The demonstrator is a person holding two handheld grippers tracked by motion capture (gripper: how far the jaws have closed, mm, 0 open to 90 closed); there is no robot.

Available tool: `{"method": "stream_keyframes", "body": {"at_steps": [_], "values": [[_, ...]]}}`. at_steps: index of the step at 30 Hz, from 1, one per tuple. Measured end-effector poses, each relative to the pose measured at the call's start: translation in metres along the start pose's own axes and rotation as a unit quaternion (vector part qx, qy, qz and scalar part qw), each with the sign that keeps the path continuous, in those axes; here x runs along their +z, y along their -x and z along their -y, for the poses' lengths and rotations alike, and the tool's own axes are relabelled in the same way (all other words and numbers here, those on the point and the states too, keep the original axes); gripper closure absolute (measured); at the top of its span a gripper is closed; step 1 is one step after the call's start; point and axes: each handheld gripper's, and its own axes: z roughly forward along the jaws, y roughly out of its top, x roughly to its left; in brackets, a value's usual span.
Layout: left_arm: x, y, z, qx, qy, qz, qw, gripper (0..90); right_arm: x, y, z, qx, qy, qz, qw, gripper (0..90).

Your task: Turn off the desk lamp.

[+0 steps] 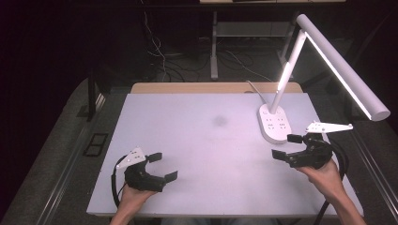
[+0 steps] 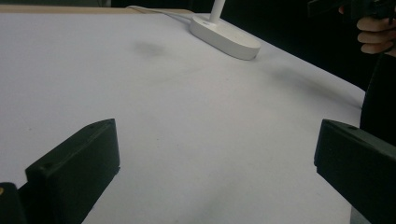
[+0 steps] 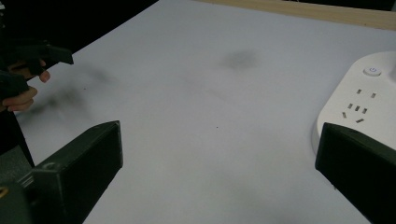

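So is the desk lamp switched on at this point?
On. The lamp bar glows bright along its underside, and its lit stem stands on the white base.

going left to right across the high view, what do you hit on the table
left gripper → faint dark smudge on the white table → lamp base with its sockets → right gripper

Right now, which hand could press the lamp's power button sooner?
Probably the right: its tongs hover open beside the white oval lamp base, while the left tongs sit across the table.
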Motion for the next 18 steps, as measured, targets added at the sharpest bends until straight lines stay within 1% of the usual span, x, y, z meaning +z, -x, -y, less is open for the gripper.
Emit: {"method": "stream_keyframes", "body": {"at_steps": [2,3,10,12,18], "values": [[0.000,0.000,0.000,0.000,0.000,0.000,1.0000,0.0,0.000,0.002,-0.002,-0.002,-0.003,0.001,1.0000,0.8],[0.000,0.000,0.000,-0.001,0.000,0.000,1.0000,0.0,0.000,0.003,-0.004,-0.007,-0.002,0.003,1.0000,0.8],[0.000,0.000,0.000,0.000,0.000,-0.001,1.0000,0.0,0.000,0.008,-0.016,-0.014,-0.004,0.011,0.9998,0.8],[0.000,0.000,0.000,0.000,0.000,-0.001,1.0000,0.0,0.001,0.013,-0.021,-0.012,-0.001,0.016,0.9998,0.8],[-0.001,-0.001,0.000,-0.002,0.001,-0.001,1.0000,0.0,0.002,0.023,-0.031,-0.008,-0.006,0.022,0.9997,0.8]]}}
